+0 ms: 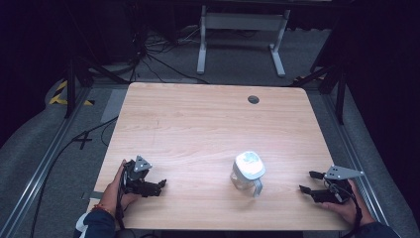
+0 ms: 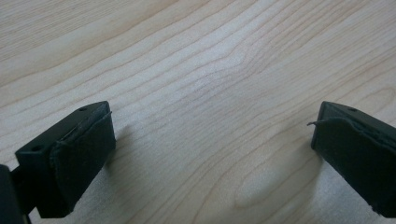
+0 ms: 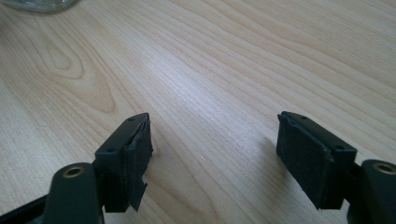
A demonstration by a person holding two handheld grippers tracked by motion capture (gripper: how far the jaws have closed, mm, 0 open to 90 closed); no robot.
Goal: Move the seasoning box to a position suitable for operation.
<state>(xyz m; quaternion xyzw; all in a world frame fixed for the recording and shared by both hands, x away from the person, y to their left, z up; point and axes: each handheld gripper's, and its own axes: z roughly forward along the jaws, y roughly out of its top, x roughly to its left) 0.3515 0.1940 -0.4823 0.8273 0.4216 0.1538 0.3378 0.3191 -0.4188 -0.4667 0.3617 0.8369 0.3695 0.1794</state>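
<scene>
While both hands rest low on the tabletop [image 1: 198,124], left gripper [image 1: 159,187] lower left, jaws wide, holding nothing, right gripper [image 1: 308,182] lower right, jaws wide, holding nothing, jar [image 1: 247,171] right of centre between them.

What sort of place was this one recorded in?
Likely a lab or studio data-collection rig: a bare wooden table ringed by dark curtains, loose cables on grey carpet, and a person holding the left gripper and right gripper.
</scene>
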